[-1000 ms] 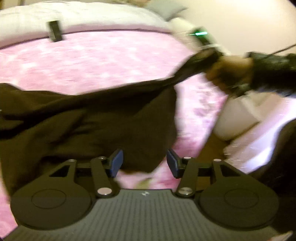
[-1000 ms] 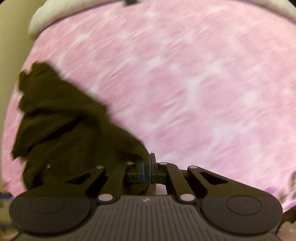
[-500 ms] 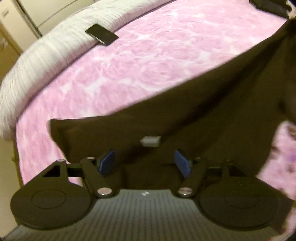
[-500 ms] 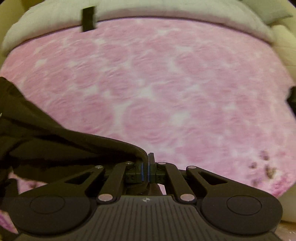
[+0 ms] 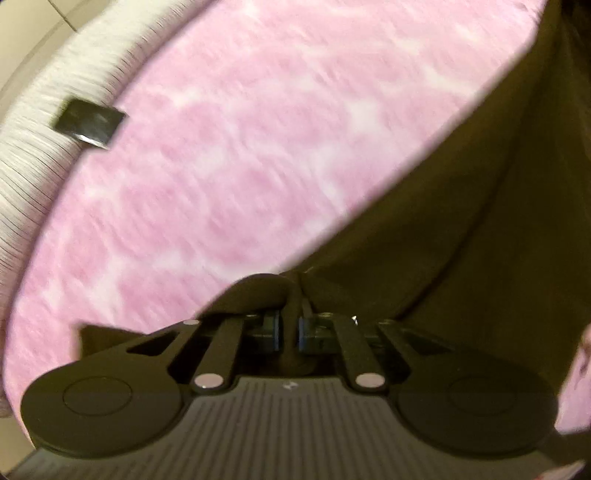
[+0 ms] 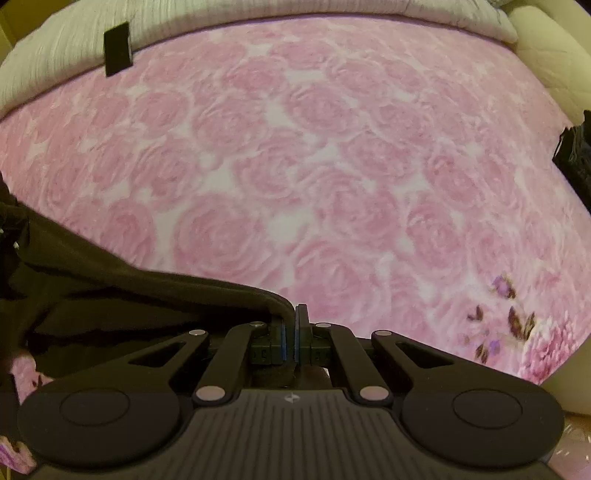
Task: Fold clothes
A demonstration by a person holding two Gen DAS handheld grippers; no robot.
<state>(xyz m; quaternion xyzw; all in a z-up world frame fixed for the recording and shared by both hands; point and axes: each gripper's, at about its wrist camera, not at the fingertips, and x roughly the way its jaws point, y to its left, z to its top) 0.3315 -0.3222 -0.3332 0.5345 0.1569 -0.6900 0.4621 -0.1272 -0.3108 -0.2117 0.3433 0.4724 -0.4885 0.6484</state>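
Note:
A dark brown garment [image 5: 480,240] hangs stretched over the pink rose-patterned blanket [image 5: 258,147]. In the left wrist view my left gripper [image 5: 288,326] has its jaws closing on a folded edge of the cloth, and the blue pads press on it. In the right wrist view the same garment [image 6: 110,295] trails off to the left. My right gripper [image 6: 290,328] is shut, pinching another edge of the cloth between its pads. The rest of the garment is hidden beneath both grippers.
A flat black object [image 6: 118,48] lies where the blanket [image 6: 332,166] meets a white ribbed quilt [image 6: 258,14] at the far side. The same black object [image 5: 90,123] shows in the left view. A dark thing [image 6: 576,155] sits at the right edge.
My left gripper came down to the garment's edge and went from wide open to pinching it. My right gripper kept its hold and moved sideways, drawing the cloth out taut.

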